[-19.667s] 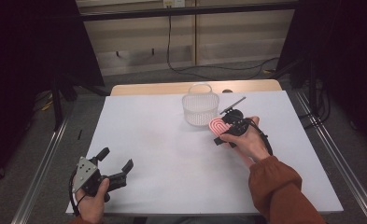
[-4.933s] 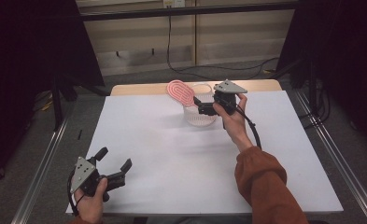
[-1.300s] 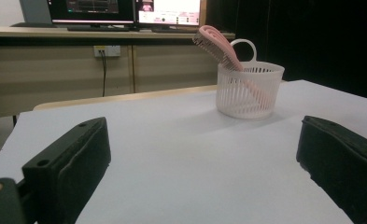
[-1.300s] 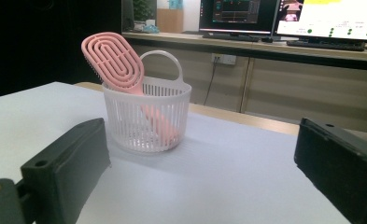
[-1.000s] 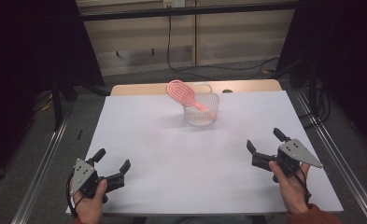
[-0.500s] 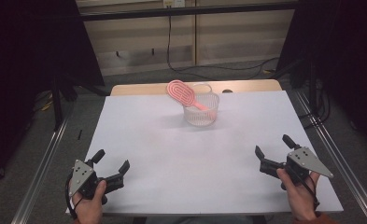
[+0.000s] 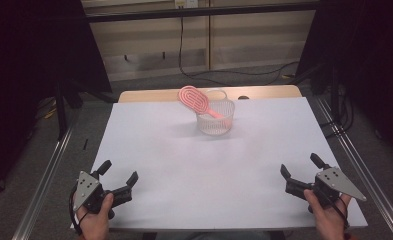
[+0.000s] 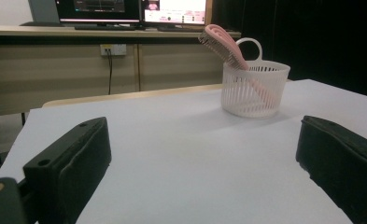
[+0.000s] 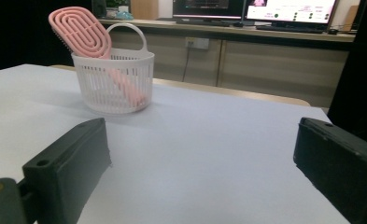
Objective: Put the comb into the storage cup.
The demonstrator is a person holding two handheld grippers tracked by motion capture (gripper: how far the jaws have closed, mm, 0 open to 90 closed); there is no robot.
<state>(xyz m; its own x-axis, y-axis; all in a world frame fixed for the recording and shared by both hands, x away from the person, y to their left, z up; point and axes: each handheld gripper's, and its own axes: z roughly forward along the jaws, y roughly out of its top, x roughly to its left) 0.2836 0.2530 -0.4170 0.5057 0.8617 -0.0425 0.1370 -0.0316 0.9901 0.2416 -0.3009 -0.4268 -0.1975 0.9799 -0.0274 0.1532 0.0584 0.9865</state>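
A pink hairbrush [image 7: 193, 99] [image 8: 223, 43] [image 9: 80, 30] stands tilted in a small white slatted basket [image 7: 215, 120] [image 8: 254, 89] [image 9: 113, 84] at the far middle of the white table [image 7: 214, 170]; its handle is inside and its head leans over the rim. My left gripper [image 7: 119, 177] rests open at the near left corner. At the near right corner, my right gripper [image 7: 300, 169] is open too. Both are empty and far from the basket.
The table's wooden far edge [image 7: 264, 92] lies behind the basket. Metal rails [image 7: 49, 170] run along both sides of the table. A cabinet with monitors [image 8: 130, 9] stands beyond the table, with cables on the floor [image 7: 219, 75].
The right gripper, which earlier put the hairbrush into the basket and let go, has drawn back to the near right corner. The left gripper has stayed put.
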